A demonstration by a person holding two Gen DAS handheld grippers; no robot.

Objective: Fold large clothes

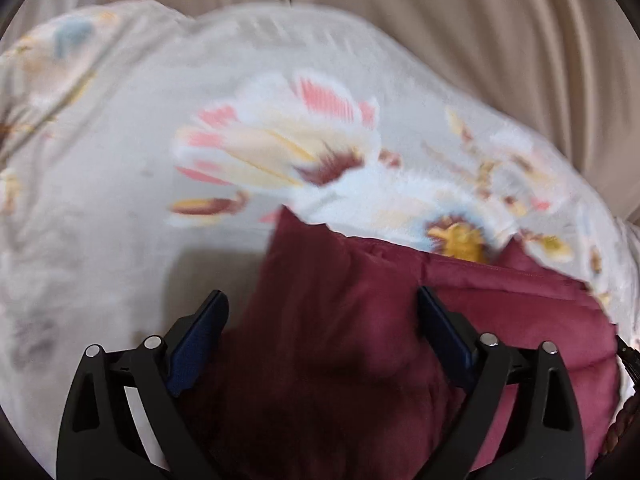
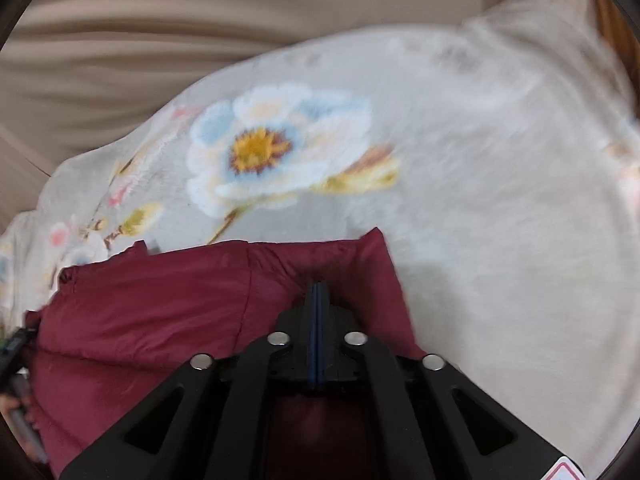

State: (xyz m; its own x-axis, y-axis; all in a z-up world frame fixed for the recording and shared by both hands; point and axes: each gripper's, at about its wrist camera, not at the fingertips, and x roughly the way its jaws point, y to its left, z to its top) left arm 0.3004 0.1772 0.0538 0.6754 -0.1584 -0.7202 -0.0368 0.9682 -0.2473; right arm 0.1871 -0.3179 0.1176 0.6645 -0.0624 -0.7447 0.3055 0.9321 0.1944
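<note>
Count: one dark red padded garment point(image 1: 340, 320); one pale grey fleece blanket printed with large flowers point(image 1: 120, 160); two black two-finger grippers with blue pads; beige pleated cloth point(image 1: 500, 40) behind.
Garment look: maroon, smooth and slightly shiny, puffy with stitched panels; bunched, one corner standing up in a peak in the left wrist view; a gathered hem visible at its left edge in the right wrist view point(image 2: 160, 300).
Garment place: lying on the flowered blanket point(image 2: 480, 200), at the near edge of both views, directly under both grippers.
Left gripper point(image 1: 322, 320): spread wide, pads apart on either side of the raised maroon fold, not pressing on it.
Right gripper point(image 2: 317, 292): blue pads drawn nearly together, only a thin slit between them; tips set against a crease of the maroon fabric; whether cloth is pinched there cannot be told.
Surface: soft blanket, blurred, with blue-white and pink-cream blossoms and yellow centres.
Room: beige cloth point(image 2: 200, 40) in long vertical folds filling the background beyond the blanket.
</note>
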